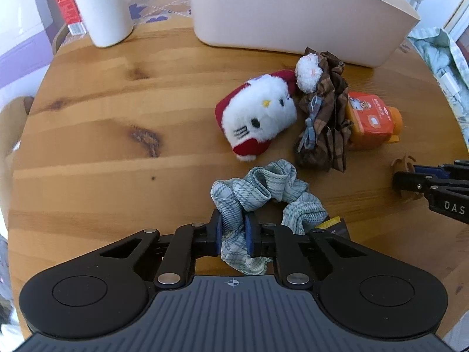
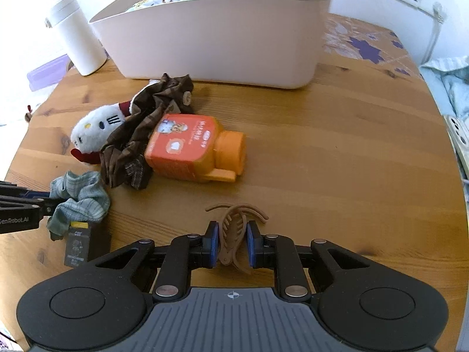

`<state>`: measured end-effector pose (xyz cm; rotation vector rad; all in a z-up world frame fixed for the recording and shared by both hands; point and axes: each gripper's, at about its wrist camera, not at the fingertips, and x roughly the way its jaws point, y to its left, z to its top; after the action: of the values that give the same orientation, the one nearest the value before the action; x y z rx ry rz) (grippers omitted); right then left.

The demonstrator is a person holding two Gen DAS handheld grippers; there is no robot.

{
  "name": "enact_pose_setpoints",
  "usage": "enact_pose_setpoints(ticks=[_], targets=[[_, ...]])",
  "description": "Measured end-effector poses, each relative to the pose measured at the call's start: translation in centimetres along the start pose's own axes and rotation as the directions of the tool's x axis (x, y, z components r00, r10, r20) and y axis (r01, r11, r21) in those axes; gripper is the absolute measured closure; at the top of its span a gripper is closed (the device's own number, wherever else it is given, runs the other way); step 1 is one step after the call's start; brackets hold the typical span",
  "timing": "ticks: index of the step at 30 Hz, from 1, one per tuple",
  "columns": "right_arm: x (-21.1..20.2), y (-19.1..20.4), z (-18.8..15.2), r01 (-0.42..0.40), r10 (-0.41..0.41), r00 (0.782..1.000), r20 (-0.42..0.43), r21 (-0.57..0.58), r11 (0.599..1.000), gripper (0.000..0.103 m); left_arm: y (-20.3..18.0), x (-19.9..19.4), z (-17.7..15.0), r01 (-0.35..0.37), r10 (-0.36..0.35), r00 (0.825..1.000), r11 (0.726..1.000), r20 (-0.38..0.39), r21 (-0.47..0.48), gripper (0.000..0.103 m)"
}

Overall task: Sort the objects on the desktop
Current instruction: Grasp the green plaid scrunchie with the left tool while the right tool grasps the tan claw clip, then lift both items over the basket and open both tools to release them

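Observation:
My left gripper (image 1: 234,230) is shut on a pale green plaid scrunchie (image 1: 263,193), low over the wooden table; it also shows in the right wrist view (image 2: 79,202). My right gripper (image 2: 233,242) is shut on a brown hair claw clip (image 2: 233,228), near the table's front. A white and red cat plush (image 1: 258,117), a brown plaid scrunchie (image 1: 322,123) and an orange bottle (image 2: 190,146) lying on its side sit together in front of a cream storage bin (image 2: 222,38) that holds several items.
A white cylindrical cup (image 2: 76,35) stands left of the bin. A small black box (image 2: 77,246) lies beside the green scrunchie. A red packet (image 1: 66,3) leans behind the cup. The round wooden table (image 2: 337,161) has cloth and a phone off its right edge.

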<state>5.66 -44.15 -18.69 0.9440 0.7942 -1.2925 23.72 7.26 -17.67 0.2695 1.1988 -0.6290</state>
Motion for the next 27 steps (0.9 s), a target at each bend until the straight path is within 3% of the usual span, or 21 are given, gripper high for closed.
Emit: enact_pose_setpoints(ticks=[10, 27], targets=[[-2.1, -2.5, -0.3, 0.006, -0.007, 0.999, 0.044, 0.023, 1.0, 0.085, 0.7, -1.6, -1.9, 0.016, -0.015, 1.0, 0.999, 0.018, -0.04, 0.091], [-6.3, -3.1, 1.6, -0.051, 0.049, 0.988, 0.148, 0.012, 0.999, 0.085, 0.9, -6.2, -0.3, 0.055, -0.045, 0.988, 0.996, 0.148, -0.064, 0.091]])
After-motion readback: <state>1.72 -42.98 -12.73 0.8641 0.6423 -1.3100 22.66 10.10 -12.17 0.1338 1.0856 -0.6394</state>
